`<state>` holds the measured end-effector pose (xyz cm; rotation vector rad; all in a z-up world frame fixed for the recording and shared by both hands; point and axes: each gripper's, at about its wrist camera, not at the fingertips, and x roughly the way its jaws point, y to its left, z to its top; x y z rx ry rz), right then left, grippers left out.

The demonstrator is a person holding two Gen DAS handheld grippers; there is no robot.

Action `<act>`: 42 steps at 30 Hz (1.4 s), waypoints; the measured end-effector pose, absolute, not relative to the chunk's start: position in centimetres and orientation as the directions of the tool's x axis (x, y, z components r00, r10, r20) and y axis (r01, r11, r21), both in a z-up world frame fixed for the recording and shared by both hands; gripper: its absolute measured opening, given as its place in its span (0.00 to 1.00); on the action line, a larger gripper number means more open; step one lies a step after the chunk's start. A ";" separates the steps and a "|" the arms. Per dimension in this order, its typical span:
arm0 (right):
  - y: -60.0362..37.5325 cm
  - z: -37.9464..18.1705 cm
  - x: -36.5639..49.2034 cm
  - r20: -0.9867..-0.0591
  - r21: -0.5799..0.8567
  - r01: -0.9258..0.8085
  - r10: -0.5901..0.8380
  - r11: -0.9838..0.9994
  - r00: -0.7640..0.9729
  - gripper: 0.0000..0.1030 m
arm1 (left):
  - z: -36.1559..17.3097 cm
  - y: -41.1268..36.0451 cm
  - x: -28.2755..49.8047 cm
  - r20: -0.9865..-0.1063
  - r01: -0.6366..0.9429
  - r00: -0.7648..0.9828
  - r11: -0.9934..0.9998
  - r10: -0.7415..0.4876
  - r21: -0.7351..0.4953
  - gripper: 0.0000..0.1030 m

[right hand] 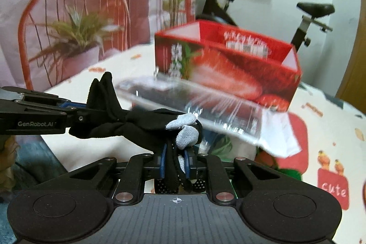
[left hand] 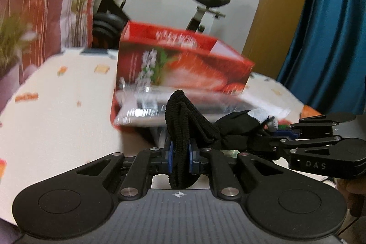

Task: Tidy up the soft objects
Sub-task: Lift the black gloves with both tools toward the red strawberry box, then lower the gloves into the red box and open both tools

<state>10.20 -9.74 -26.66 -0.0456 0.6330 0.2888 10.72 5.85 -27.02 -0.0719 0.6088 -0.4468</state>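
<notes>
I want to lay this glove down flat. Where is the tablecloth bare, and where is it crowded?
Bare cloth lies left of the red box, toward the potted plant, on the table. Ahead is crowded: the box and a clear plastic sheet by it. Both tongs, left and right, grip the black glove.

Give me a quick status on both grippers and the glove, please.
Left gripper shut on glove cuff. Right gripper shut on its grey-tipped fingers. Glove held between them, off the table. Red box ahead, open top.
</notes>
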 end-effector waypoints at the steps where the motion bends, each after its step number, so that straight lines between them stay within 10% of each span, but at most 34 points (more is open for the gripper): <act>1: -9.9 -26.1 10.1 -0.577 0.042 -0.279 0.251 0.959 0.777 0.14 | -26.4 5.8 10.6 -0.523 0.389 0.737 0.901 -0.429 -0.192 0.13; 23: -15.0 -15.7 18.9 -0.485 -0.050 -0.255 0.200 0.966 0.851 0.14 | -16.9 1.7 19.2 -0.501 0.414 0.739 0.890 -0.450 -0.190 0.14; 42: -17.7 -20.4 36.2 -0.672 0.043 -0.260 0.220 0.965 0.707 0.14 | -20.6 -1.6 35.1 -0.711 0.340 0.599 0.921 -0.367 -0.190 0.14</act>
